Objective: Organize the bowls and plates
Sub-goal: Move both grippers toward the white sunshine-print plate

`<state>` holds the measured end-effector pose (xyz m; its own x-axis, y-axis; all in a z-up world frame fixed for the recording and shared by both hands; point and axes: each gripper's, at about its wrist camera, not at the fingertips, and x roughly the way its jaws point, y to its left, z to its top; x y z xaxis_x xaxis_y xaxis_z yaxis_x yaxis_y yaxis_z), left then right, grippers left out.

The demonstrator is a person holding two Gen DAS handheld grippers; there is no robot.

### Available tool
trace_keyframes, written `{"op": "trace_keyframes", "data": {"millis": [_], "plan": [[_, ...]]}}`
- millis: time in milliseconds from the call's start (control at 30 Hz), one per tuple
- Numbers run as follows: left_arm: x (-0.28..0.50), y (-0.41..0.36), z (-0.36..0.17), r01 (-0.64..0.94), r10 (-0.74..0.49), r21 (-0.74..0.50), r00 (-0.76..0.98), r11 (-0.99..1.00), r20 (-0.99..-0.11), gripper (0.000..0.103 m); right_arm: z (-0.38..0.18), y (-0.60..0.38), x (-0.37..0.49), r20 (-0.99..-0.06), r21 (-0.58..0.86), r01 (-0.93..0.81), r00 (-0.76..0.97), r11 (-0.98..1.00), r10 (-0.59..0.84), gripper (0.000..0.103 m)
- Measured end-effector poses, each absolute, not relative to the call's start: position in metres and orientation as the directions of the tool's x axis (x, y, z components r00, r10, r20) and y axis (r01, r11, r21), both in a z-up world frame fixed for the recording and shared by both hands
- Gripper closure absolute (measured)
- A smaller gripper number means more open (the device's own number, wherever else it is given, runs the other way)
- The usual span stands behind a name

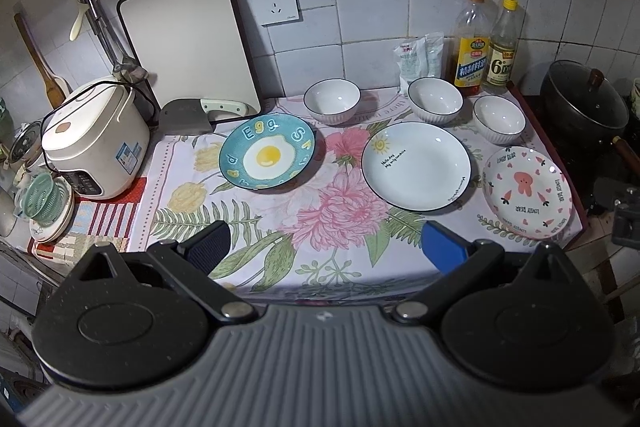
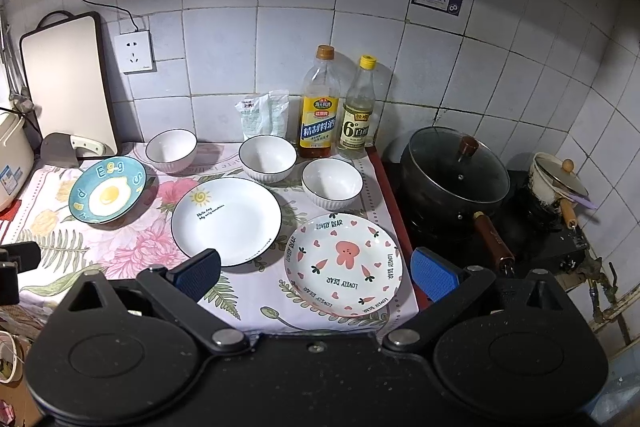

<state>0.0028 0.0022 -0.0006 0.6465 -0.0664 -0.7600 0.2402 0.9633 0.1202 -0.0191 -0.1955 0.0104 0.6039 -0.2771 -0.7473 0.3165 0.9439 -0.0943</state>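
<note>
Both our tools, left tool (image 1: pixel 326 247) and right tool (image 2: pixel 316 273), hang spread and empty. Three plates (image 2: pixel 226 219) flank the white plate on the table (image 1: pixel 256 247), bowls (image 2: pixel 267 158) behind. Glazed ceramic: stiff, slippery, breakable; we'd pinch rims.

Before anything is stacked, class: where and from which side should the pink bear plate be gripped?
Pinch the near rim of the pink bear plate, coming in low from the front with the right hand-held gripper. The plate lies flat and shallow; only its raised lip offers purchase, and that edge looks unobstructed.
</note>
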Motion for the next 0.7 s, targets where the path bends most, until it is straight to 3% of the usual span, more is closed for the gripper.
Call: {"op": "trace_keyframes", "data": {"millis": [700], "plan": [[0.0027,0.0018,-0.0020,0.241,-0.068,0.116,0.640,0.964,-0.765,0.000,0.0068,-0.1983,-0.0196,-0.755,-0.089,0.315,0.597,0.945,-0.270,0.001]]}}
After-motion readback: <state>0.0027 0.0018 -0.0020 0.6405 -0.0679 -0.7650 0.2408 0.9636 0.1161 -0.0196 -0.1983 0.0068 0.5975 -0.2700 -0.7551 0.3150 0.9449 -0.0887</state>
